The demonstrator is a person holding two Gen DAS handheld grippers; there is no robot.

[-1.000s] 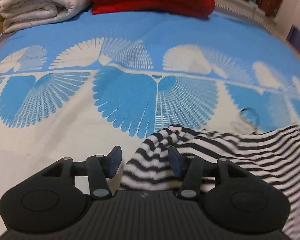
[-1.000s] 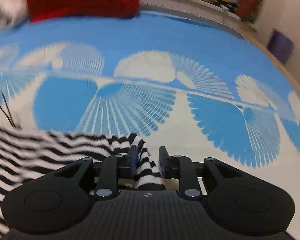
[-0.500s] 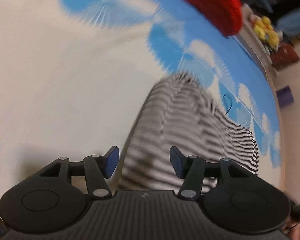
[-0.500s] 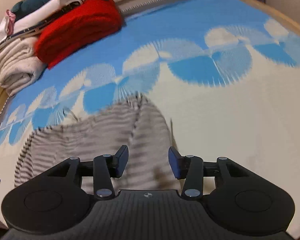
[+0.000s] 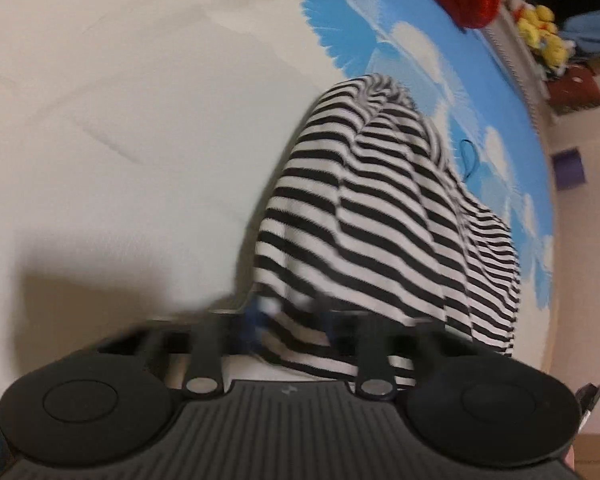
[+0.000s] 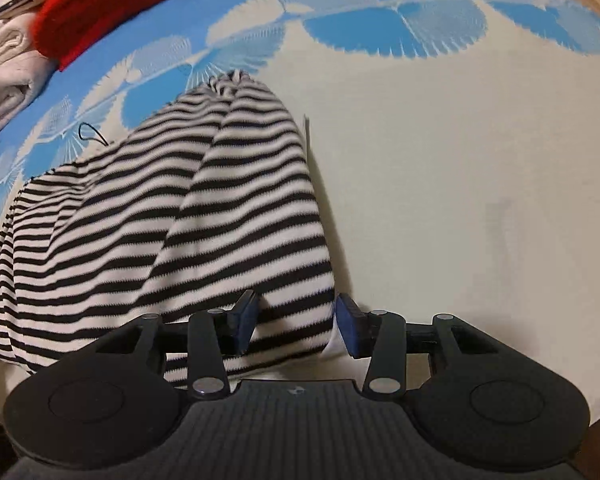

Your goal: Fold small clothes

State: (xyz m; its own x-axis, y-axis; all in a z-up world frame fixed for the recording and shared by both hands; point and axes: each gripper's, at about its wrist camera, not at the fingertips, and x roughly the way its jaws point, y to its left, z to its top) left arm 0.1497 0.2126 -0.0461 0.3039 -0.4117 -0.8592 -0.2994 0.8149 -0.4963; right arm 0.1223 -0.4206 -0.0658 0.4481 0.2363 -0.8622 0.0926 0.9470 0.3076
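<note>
The black-and-white striped garment [image 6: 220,216] lies bunched on the cream part of the bedspread [image 6: 460,160], its far tip reaching the blue fan pattern, and its near edge runs in between the fingers of the right gripper [image 6: 296,320], whose jaws stand apart with the cloth lying loose between them. In the left wrist view the same garment [image 5: 380,220] stretches away to the far right from the left gripper [image 5: 292,320] (its fingers are smeared by blur, so I cannot tell whether they pinch the near hem or stand apart).
</note>
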